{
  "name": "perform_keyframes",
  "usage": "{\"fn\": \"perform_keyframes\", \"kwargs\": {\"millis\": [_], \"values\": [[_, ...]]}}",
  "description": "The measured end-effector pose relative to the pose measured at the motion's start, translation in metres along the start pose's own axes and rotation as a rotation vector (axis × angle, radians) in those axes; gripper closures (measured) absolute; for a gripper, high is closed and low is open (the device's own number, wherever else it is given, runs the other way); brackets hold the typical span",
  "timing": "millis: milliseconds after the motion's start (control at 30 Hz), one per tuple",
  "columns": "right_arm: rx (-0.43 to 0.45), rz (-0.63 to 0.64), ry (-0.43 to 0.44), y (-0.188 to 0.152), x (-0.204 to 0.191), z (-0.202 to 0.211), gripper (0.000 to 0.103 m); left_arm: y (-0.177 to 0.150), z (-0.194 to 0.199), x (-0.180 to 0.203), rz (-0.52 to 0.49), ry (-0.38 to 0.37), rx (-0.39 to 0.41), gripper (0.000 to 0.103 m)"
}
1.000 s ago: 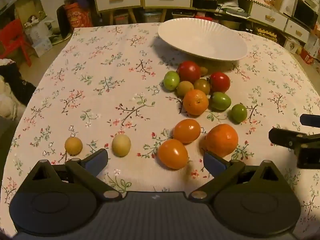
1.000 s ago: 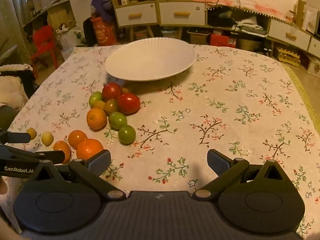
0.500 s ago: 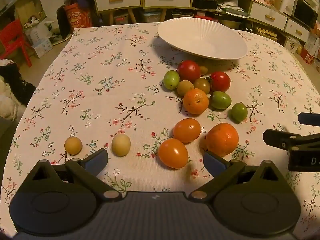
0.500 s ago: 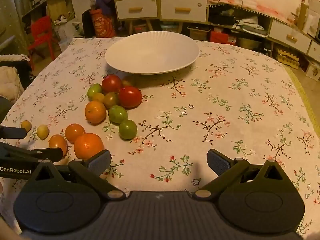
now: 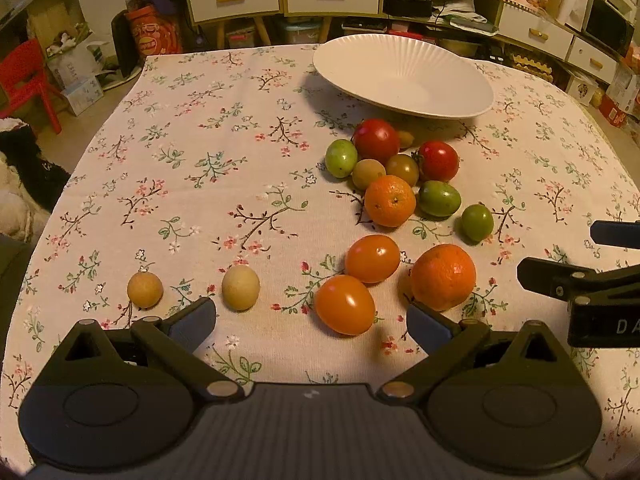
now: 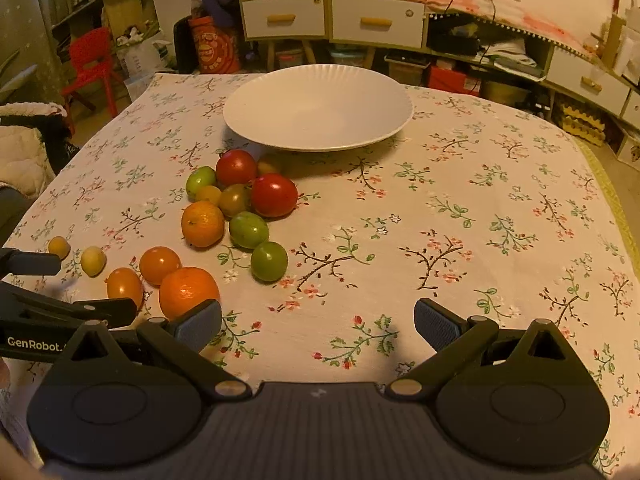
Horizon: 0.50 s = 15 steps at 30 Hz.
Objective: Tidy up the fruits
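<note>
An empty white plate [image 5: 404,74] stands at the far side of the floral tablecloth [image 5: 200,184]; it also shows in the right wrist view [image 6: 318,106]. Below it lies a cluster of red [image 5: 376,140], green [image 5: 341,157] and orange [image 5: 390,201] fruits. Nearer are a big orange [image 5: 443,277], two orange tomatoes [image 5: 345,304] and two pale yellow fruits [image 5: 240,288]. My left gripper [image 5: 310,322] is open and empty, just short of the near orange tomato. My right gripper [image 6: 318,326] is open and empty over bare cloth, right of the big orange [image 6: 189,291].
The right gripper's fingers [image 5: 580,276] reach in at the left wrist view's right edge. Drawers and cluttered shelves [image 6: 332,20] stand behind the table. A red chair [image 6: 92,66] is at far left. The table's right edge [image 6: 612,200] drops off.
The right gripper has moved a little forward and left towards the fruits. The left gripper has barely moved. Both stay open.
</note>
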State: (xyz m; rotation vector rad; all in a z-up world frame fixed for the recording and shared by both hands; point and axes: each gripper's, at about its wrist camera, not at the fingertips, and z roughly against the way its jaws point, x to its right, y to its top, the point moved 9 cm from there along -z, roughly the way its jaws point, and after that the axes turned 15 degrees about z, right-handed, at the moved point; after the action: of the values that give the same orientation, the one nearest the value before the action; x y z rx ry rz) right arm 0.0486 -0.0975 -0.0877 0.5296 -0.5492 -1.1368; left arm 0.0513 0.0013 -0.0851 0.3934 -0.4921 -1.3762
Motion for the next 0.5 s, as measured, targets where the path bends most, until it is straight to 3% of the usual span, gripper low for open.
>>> {"fn": "perform_keyframes", "kwargs": {"millis": [500], "values": [[0.017, 0.021, -0.005, 0.0042, -0.0035, 0.0008, 0.000, 0.0009, 0.0002, 0.0005, 0.000, -0.003, -0.001, 0.000]]}}
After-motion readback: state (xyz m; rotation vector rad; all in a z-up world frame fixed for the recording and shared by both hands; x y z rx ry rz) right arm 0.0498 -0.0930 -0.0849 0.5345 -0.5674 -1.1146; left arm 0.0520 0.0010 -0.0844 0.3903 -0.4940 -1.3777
